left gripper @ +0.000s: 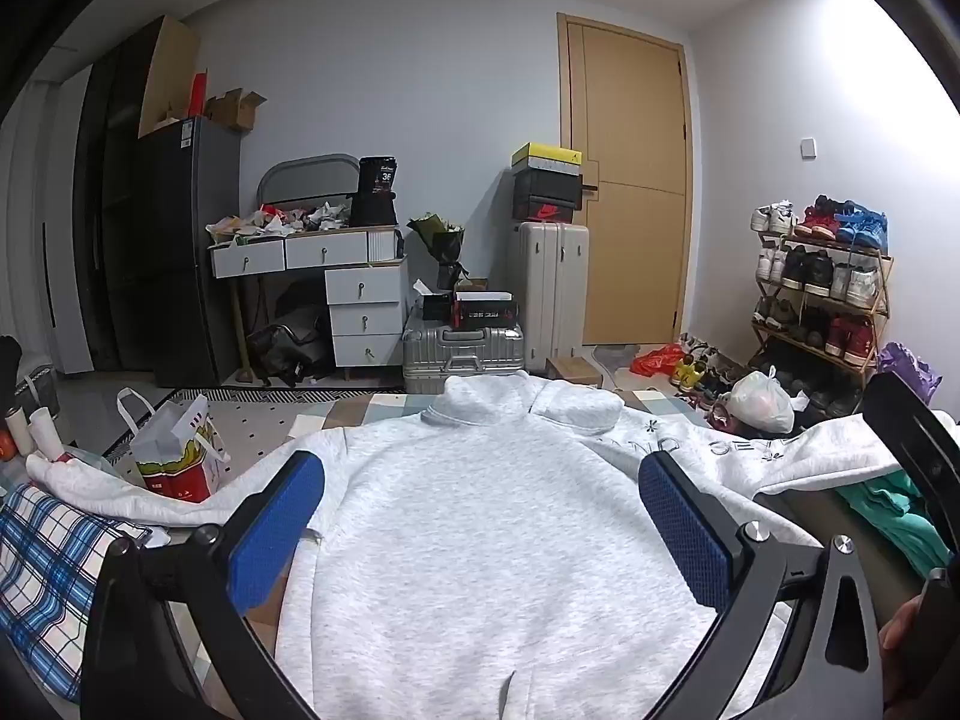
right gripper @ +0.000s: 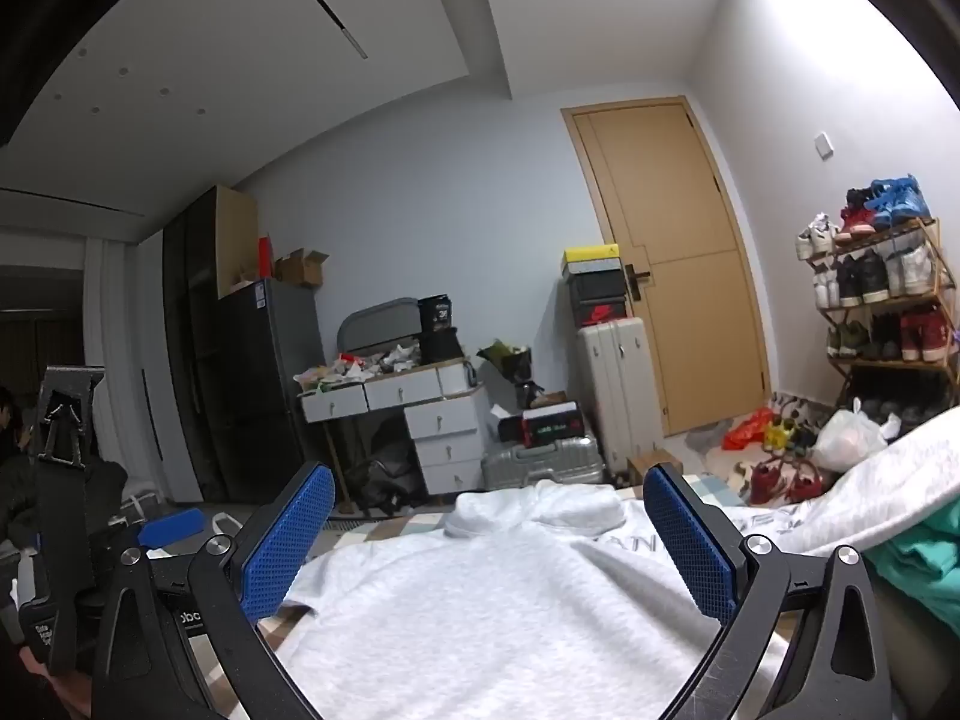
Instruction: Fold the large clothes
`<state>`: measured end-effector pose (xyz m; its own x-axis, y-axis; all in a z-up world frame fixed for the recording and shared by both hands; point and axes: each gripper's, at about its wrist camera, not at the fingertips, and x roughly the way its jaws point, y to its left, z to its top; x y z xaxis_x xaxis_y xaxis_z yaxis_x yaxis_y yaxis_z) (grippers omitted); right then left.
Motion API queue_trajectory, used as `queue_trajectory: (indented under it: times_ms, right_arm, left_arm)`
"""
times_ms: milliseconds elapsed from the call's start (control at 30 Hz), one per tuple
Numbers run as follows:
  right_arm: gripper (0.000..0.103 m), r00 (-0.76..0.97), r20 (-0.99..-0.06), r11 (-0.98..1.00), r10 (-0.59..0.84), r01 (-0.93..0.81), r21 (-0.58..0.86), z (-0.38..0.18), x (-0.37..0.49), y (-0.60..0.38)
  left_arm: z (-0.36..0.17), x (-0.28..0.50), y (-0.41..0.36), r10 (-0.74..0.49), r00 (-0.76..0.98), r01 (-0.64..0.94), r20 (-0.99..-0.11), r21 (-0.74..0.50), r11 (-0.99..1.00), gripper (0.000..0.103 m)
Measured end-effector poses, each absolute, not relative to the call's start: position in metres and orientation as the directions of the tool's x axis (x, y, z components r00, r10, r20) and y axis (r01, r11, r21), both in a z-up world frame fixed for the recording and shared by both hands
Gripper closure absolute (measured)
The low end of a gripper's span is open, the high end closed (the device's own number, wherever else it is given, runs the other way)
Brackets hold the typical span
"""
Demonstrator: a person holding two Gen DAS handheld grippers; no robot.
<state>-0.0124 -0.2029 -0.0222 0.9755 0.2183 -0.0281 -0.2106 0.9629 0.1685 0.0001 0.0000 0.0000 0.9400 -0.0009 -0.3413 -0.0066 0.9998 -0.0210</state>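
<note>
grey hoodie (left gripper: 480, 540) lies spread flat, hood end (left gripper: 474, 402) pointing toward the wooden door (left gripper: 630, 180), one sleeve stretched out to each side. left hand-held gripper (left gripper: 480, 531) hangs just above the hoodie body, tilted down a bit, jaws spread wide, blue pads (left gripper: 276, 534) apart, nothing held. right hand-held gripper (right gripper: 486, 546) is level over the same hoodie (right gripper: 480, 600), on the side away from the door, jaws also wide apart and empty. green cloth (right gripper: 924, 564) sits beside the hoodie under the sleeve nearest the shoe rack (right gripper: 888, 300). plaid fabric (left gripper: 54, 564) lies by the other sleeve.
</note>
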Motion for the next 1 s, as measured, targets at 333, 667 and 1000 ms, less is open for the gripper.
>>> queue_trajectory:
  times_ms: [333, 667, 1000]
  right_arm:
    - [0.0, 0.975, -0.034, 0.962, 0.22, -0.211, 0.175, -0.0234, -0.0116, -0.2052]
    - [0.0, 0.974, -0.04, 0.961, 0.221, -0.211, 0.178, -0.0247, -0.0103, -0.2041]
    - [0.0, 0.974, -0.042, 0.961, 0.223, -0.212, 0.179, -0.0244, -0.0097, -0.2044]
  left_arm:
    - [-0.0012, -0.0006, -0.0005, 0.002, 0.941, -0.009, -0.34, -0.019, 1.0, 0.001]
    - [-0.0023, -0.0014, -0.001, 0.003, 0.939, -0.01, -0.344, -0.019, 1.0, 0.001]
    - [-0.0038, -0.0009, 0.0011, -0.002, 0.938, -0.007, -0.347, -0.023, 1.0, 0.001]
